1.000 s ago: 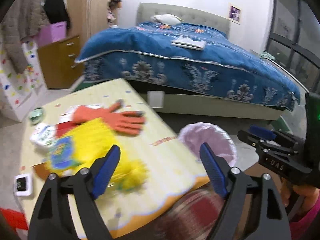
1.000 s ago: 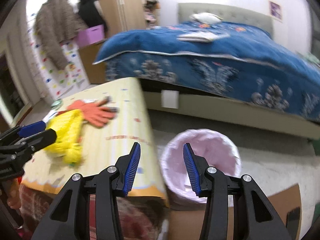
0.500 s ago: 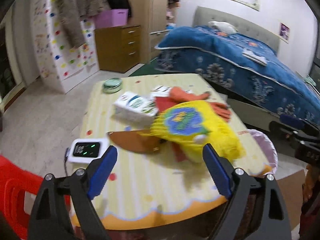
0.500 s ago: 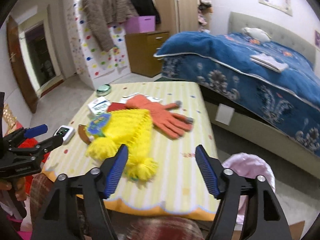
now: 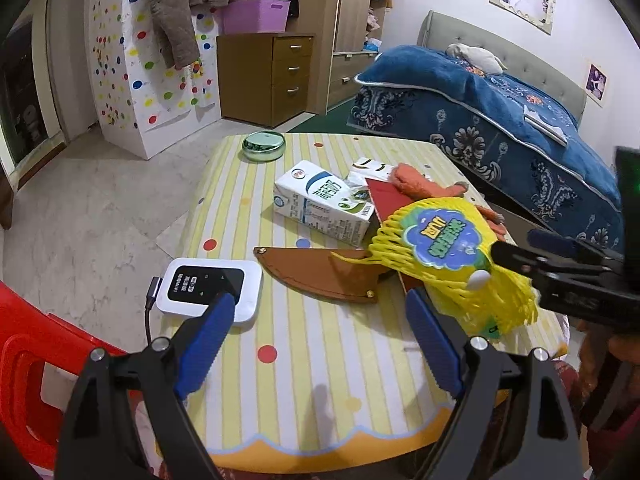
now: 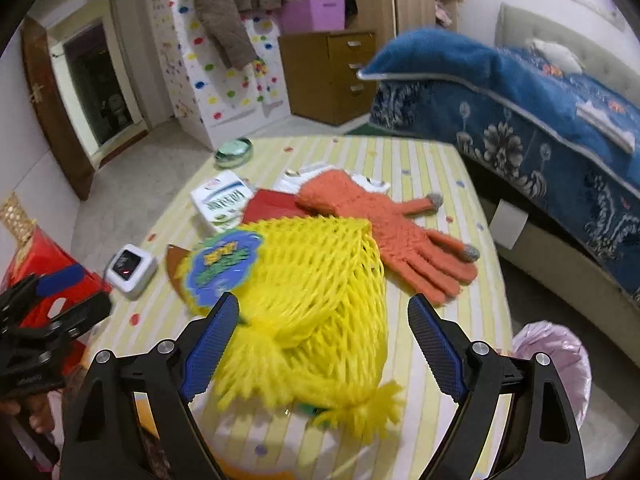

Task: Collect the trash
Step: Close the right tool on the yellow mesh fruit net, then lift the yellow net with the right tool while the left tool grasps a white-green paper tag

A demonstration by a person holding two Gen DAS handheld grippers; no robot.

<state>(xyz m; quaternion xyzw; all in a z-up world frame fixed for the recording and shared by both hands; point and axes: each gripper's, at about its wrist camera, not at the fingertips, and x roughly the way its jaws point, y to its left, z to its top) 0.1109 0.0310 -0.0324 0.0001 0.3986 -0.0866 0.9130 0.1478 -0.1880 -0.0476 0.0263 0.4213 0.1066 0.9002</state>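
Where the floor is pale stone and a bed (image 5: 500,112) under a blue cover stands behind, a low table (image 5: 320,360) with a yellow striped cloth holds the clutter: a yellow net bag (image 6: 320,276) with a blue label, an orange glove (image 6: 400,236) just beyond it, a milk carton (image 5: 324,204), a brown leather piece (image 5: 316,276), a small white device (image 5: 210,290) on a cable and a green tin (image 5: 264,145). A bin with a pink liner (image 6: 556,360) stands on the floor by the table's corner. The left gripper (image 5: 320,336) is spread wide over bare cloth, holding nothing. The right gripper (image 6: 320,340) has just been opening; its jaws stand wide above the net bag, which shows between them ungripped.
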